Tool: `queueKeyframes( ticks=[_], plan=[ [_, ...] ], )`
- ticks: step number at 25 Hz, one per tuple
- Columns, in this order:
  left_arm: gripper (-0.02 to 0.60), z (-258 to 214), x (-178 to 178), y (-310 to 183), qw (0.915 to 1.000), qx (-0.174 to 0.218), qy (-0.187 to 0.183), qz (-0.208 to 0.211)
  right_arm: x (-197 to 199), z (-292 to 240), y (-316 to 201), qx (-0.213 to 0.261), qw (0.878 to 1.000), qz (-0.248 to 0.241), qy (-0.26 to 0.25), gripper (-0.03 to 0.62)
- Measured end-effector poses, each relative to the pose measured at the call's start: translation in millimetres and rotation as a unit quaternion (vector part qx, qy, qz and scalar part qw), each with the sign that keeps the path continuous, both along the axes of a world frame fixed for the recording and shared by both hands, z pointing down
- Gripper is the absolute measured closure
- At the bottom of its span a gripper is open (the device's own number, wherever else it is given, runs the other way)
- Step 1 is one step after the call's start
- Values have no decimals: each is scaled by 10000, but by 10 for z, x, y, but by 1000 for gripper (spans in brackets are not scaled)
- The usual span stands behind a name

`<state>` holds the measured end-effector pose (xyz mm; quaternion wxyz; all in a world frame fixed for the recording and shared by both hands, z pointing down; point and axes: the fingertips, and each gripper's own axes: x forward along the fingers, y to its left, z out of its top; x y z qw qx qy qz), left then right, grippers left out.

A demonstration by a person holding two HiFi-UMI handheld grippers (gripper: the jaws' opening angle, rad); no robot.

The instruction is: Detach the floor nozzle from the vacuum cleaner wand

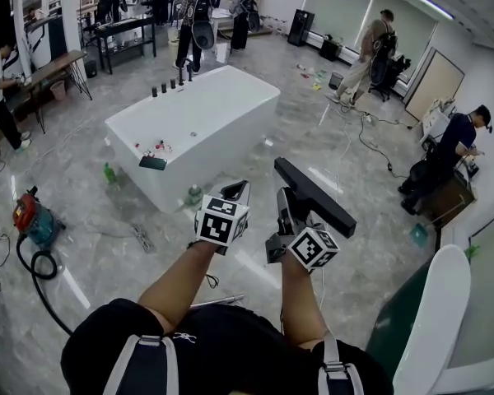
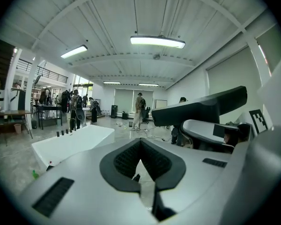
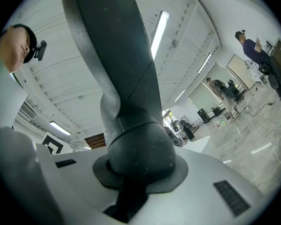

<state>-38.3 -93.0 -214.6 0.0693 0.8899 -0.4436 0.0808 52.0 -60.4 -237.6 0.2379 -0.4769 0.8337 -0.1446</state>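
Ctr of frame: floor nozzle point(image 1: 317, 197) is grasped at its neck by right gripper point(image 1: 288, 214) and held aloft w/ nothing seen joined to it, so prob. already detached. Left gripper point(image 1: 235, 194), just beside at left, is clenched on nothing, apparently not needed.
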Motion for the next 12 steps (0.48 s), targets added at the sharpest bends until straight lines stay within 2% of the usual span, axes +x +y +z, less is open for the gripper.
queueKeyframes(
  ticks=[8, 12],
  plan=[
    [574, 50, -65, 114, 9999, -122, -15, 16, -127, 8, 74, -38, 9999, -143, -5, 511],
    [575, 44, -106, 131, 9999, -97, 96, -27, -155, 1, 90, -48, 9998, -184, -28, 511]
  ],
)
